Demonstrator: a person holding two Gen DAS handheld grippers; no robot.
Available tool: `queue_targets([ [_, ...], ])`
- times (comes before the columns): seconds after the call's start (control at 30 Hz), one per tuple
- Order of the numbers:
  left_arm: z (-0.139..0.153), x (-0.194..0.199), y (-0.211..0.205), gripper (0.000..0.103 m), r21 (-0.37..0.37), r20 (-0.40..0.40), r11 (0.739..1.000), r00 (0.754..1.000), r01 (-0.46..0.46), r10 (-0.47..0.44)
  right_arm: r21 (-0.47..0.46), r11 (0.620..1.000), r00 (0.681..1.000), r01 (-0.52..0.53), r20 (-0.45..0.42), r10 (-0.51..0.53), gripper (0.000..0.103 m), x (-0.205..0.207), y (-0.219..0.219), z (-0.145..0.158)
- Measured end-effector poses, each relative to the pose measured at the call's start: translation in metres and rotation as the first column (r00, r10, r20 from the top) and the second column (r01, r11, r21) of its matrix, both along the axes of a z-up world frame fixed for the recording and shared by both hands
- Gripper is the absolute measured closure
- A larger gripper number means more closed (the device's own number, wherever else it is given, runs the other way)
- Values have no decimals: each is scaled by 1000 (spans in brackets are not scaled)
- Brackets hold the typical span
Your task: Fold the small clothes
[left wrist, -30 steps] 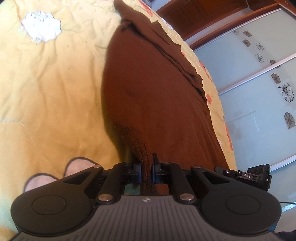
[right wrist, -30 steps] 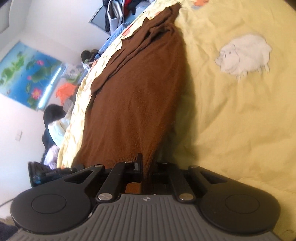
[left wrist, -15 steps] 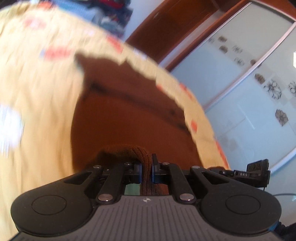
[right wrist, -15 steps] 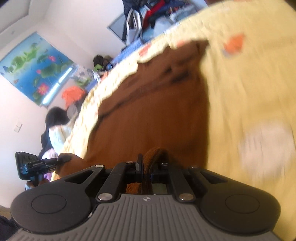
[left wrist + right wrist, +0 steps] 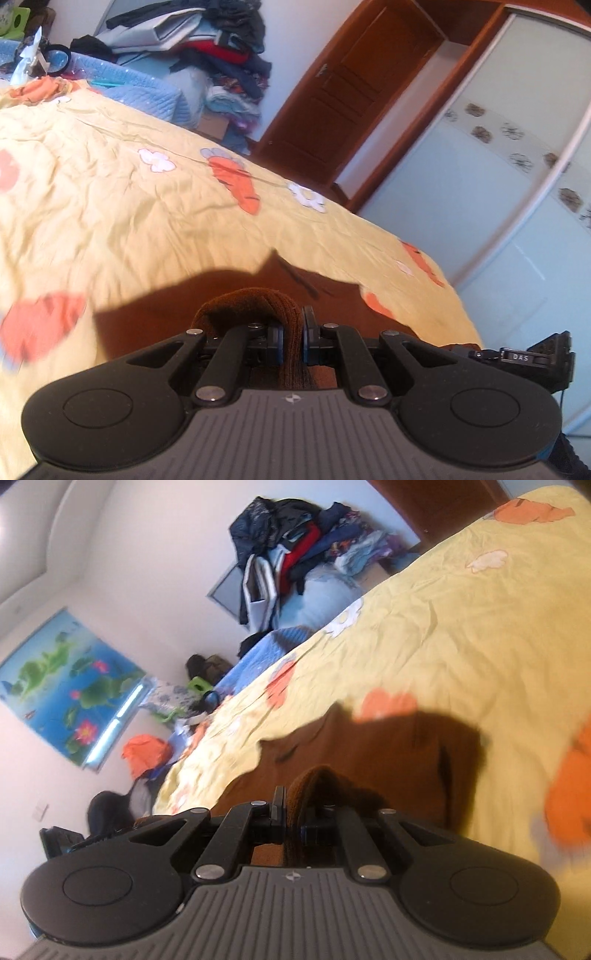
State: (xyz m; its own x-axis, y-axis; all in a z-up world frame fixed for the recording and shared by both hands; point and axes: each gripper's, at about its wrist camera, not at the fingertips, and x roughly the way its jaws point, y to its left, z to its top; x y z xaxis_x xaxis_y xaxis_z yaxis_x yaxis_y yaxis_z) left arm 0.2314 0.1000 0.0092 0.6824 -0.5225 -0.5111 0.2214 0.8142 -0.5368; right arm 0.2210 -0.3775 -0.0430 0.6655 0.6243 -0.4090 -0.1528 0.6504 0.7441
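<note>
Both tongs pinch the brown sweater's ribbed hem: the left tongs (image 5: 291, 338) grip a raised fold of knit, and the right tongs (image 5: 293, 821) do likewise. Beyond them the sweater (image 5: 229, 291) lies on the yellow bedspread (image 5: 129, 206), its far edge toward 12 o'clock. A heap of clothes (image 5: 295, 550) sits against the wall at 12 o'clock in the right view, a lotus picture (image 5: 70, 690) at 9 o'clock.

Brown knit garment (image 5: 236, 291) spread flat on the yellow bedspread (image 5: 129, 206) (carrots and flowers printed on it), near the bedspread's edge, its ribbed hem (image 5: 314, 786) bunched and lifted above the flat part
</note>
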Motion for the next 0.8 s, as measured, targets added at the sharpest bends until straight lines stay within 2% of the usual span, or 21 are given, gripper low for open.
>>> queue_targets([
  [0.2, -30, 55, -9, 94, 35, -57, 998, 997, -50, 52, -51, 998, 997, 40, -61, -43, 91, 60, 2, -27],
  [0.27, -38, 68, -8, 94, 51, -69, 994, 992, -99, 102, -49, 996, 994, 80, -71, -84, 88, 73, 2, -37],
  [0.3, -42, 74, -5, 94, 45, -94, 991, 987, -127, 130, -45, 993, 989, 112, -93, -116, 79, 76, 1, -42],
  [0.33, -46, 79, -1, 93, 21, -134, 990, 981, -142, 144, -42, 989, 980, 141, -137, -146, 61, 81, 0, -47],
  [0.37, -49, 81, 7, 92, -18, -187, 987, 970, -159, 152, 2, 987, 976, 162, -148, -160, 57, 81, -3, -50],
  [0.43, -51, 72, 22, 84, -98, -262, 976, 951, -196, 165, 65, 973, 971, 220, -115, -211, 29, 64, -7, -44],
  [0.47, -47, 59, 29, 69, -114, -254, 971, 951, -208, 174, 56, 969, 969, 240, -71, -236, 24, 50, -9, -36],
  [0.5, -42, 45, 36, 43, -108, -226, 969, 954, -224, 195, 31, 969, 969, 246, -33, -245, 14, 36, -10, -28],
  [0.57, -32, 4, 49, 11, -39, -166, 955, 944, -293, 283, -67, 968, 970, 242, 21, -241, 10, 4, -12, -16],
  [0.6, -30, -17, 54, 10, -4, -142, 948, 938, -319, 315, -124, 964, 972, 237, 31, -235, 10, -12, -13, -14],
  [0.63, -31, -37, 60, 10, -1, -133, 948, 939, -319, 316, -180, 957, 974, 228, 25, -227, 10, -28, -15, -16],
  [0.7, -44, -68, 68, 11, -29, -184, 950, 936, -310, 300, -268, 942, 976, 203, -20, -217, 10, -56, -16, -25],
  [0.77, -61, -88, 69, 12, -61, -238, 951, 930, -302, 280, -287, 941, 975, 181, -73, -210, 10, -73, -17, -43],
  [0.8, -62, -96, 66, 12, -65, -193, 951, 939, -302, 285, -275, 944, 978, 183, -46, -203, 9, -84, -14, -45],
])
